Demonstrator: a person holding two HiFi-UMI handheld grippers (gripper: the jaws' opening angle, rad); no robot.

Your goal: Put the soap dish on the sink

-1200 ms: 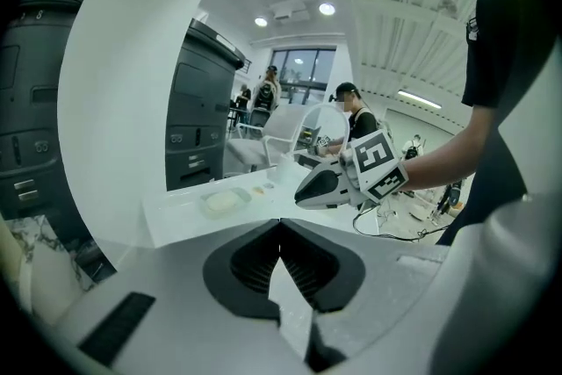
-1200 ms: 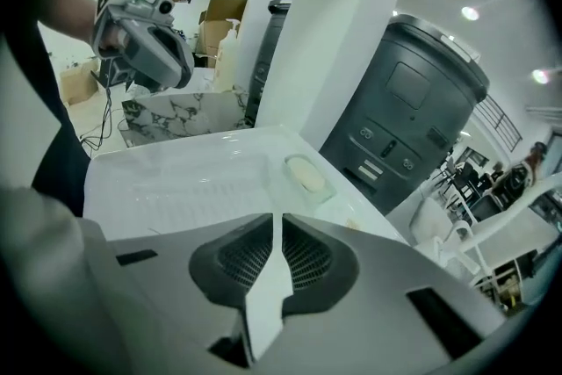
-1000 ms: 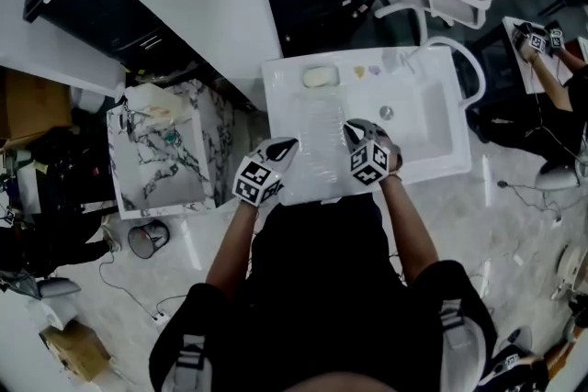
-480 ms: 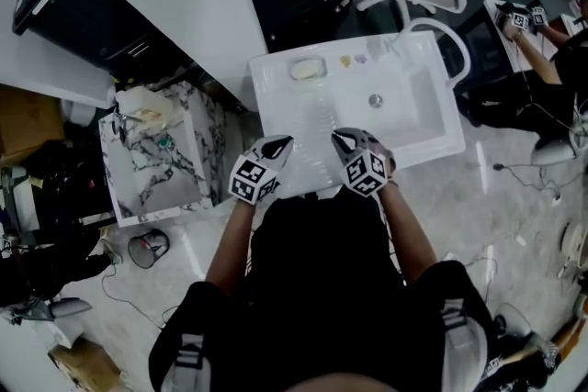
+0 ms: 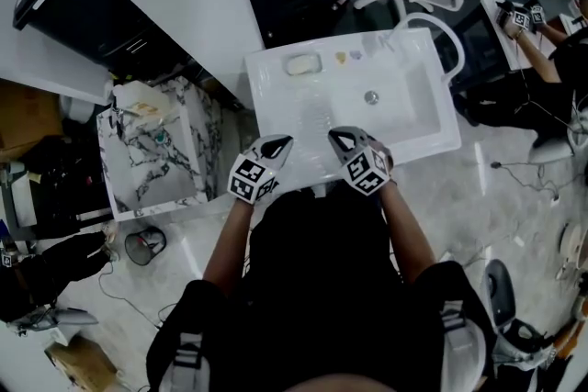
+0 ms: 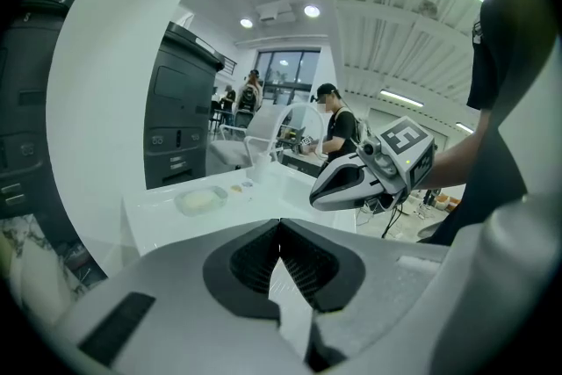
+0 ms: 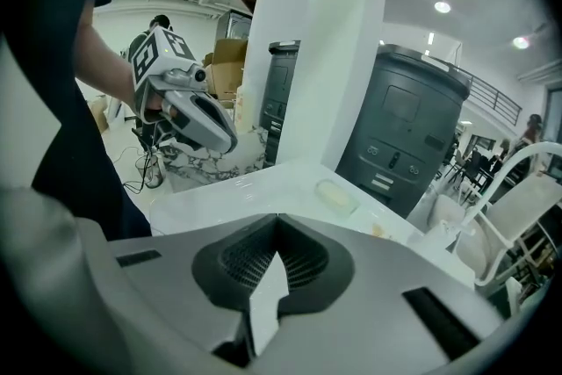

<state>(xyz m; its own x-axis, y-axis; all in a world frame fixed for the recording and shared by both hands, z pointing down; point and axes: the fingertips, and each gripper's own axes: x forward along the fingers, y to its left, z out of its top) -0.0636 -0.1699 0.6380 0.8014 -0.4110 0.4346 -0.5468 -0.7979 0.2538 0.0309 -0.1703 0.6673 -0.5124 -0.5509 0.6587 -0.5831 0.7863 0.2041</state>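
1. At the upper left corner of the sink (image 5: 272,113), the soap dish (image 5: 302,64) lies flat on the rim. It is a pale rounded oblong and seems to hold a cream bar.
2. The sink is glossy white and rectangular, with a ribbed drainboard on its left half. The basin on the right has a round metal drain (image 5: 371,96).
3. The left gripper (image 5: 281,143) hovers at the lower centre of the frame, over the sink's near edge. Its grey fingers, ribbed on the inside, meet at the tips with nothing between them.
4. The right gripper (image 5: 336,136), just beside it, also has its ribbed fingers closed tip to tip and holds nothing.
5. Both grippers are well apart from the soap dish.
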